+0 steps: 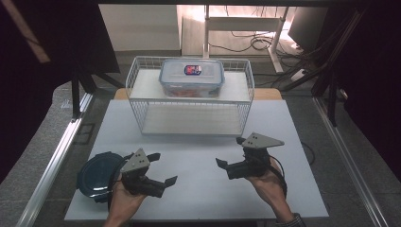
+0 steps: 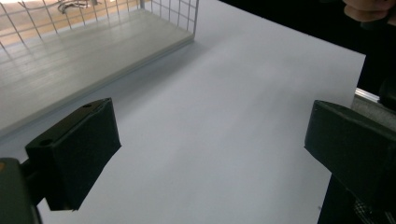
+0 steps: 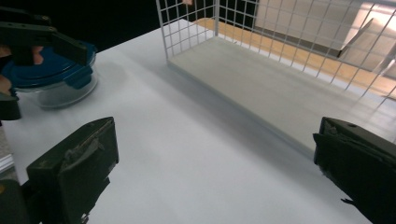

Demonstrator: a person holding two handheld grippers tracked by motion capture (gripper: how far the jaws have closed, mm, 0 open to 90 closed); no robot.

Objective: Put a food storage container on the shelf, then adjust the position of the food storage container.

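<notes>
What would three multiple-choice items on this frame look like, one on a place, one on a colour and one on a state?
1. Where does the rectangular clear container sit?
A. On the upper shelf of the white wire rack
B. On the rack's lower shelf
C. On the table beside the left gripper

2. What colour is the lid of the round container at the table's left?
A. Red
B. Dark blue
C. Yellow

3. How do the left gripper's fingers stand?
A. Shut on the round container
B. Shut on nothing
C. Open, with nothing between them

Answers:
1. A, since the high view shows it on the rack's top level.
2. B, since the lid looks dark blue in the high view and the right gripper view.
3. C, since the left gripper view shows bare table between the spread fingers.
</notes>
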